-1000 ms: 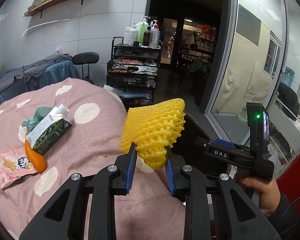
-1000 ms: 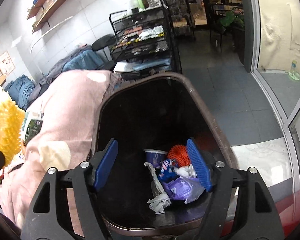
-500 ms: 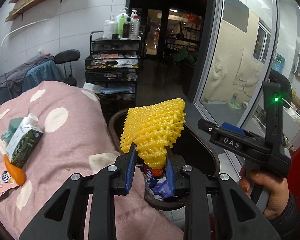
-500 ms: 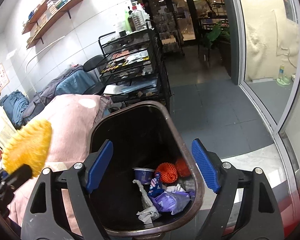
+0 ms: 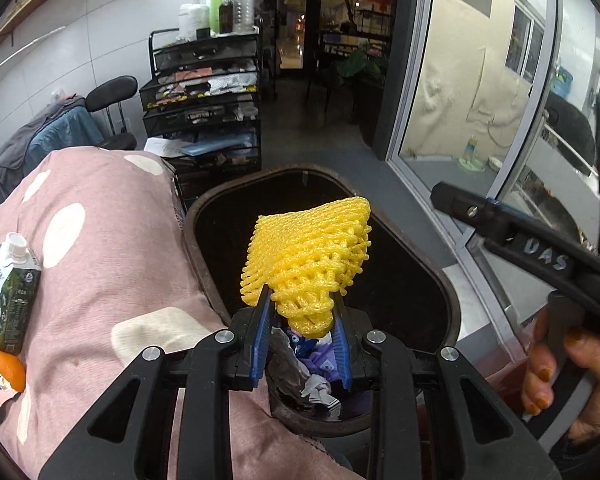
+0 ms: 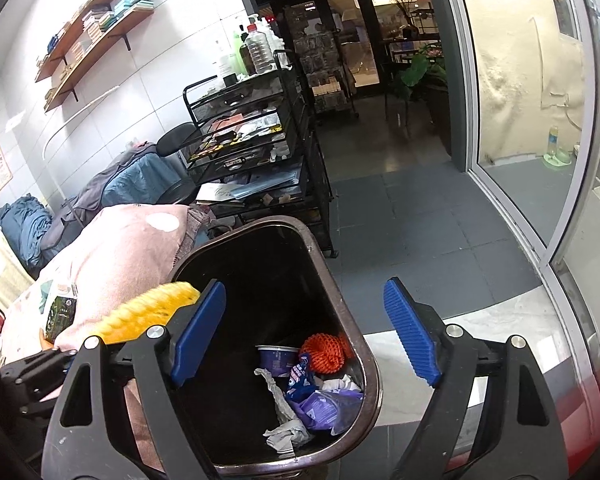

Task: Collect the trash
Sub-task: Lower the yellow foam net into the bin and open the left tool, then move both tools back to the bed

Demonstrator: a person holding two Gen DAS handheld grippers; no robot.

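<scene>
The crumpled yellow foam fruit net (image 5: 312,256) is pinched by its lower end in the left gripper (image 5: 300,332), above the dark oval plastic trash bin (image 6: 364,344) holding a purple wrapper (image 6: 324,404), orange net (image 6: 324,352) and crumpled paper (image 6: 288,432). Earlier it hung over the pink spotted blanket (image 5: 100,248). The right gripper (image 6: 304,332) gapes empty.

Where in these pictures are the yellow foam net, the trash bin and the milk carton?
yellow foam net (image 5: 312,256), left wrist view, middle of its mesh
trash bin (image 6: 370,364), right wrist view, right side of its rim
milk carton (image 5: 14,296), left wrist view, its printed side
</scene>
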